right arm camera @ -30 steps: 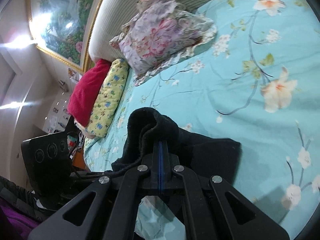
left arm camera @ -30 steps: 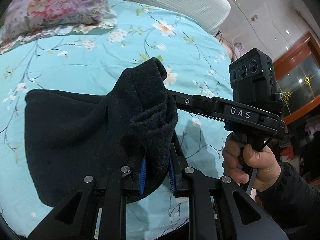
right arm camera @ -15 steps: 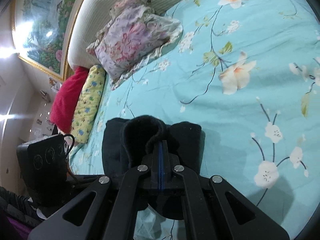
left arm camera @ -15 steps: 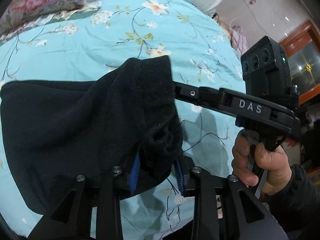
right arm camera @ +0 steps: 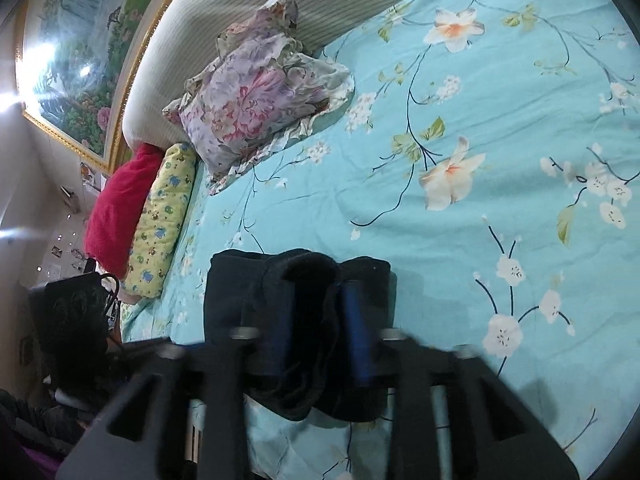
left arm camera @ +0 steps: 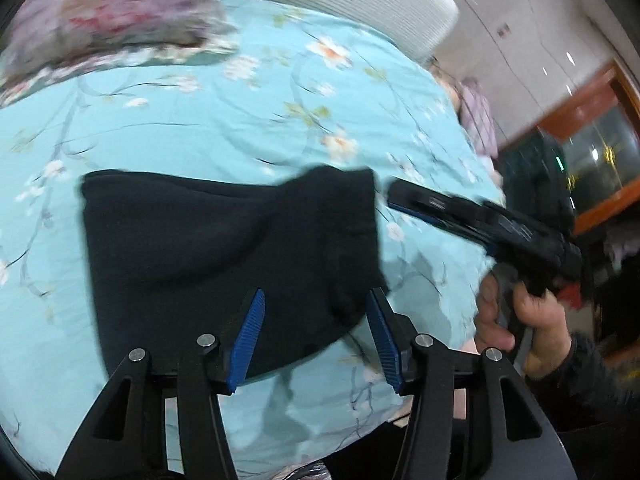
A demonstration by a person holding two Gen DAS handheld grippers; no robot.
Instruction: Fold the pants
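Black pants lie folded in a thick bundle on the turquoise flowered bed sheet, close to the near edge of the bed. The left hand-held gripper has just been opening, and its blue pads stand apart on both sides of the cloth edge without pressing it. The right hand-held gripper has just been opening too, with a fold of the pants loose between its jaws; a flowered pillow rests by the headboard.

A bed spread with a turquoise floral sheet fills the room; patterned pillows lean at its ribbed pale headboard, beneath a gilt-framed landscape painting catching glare from lights.
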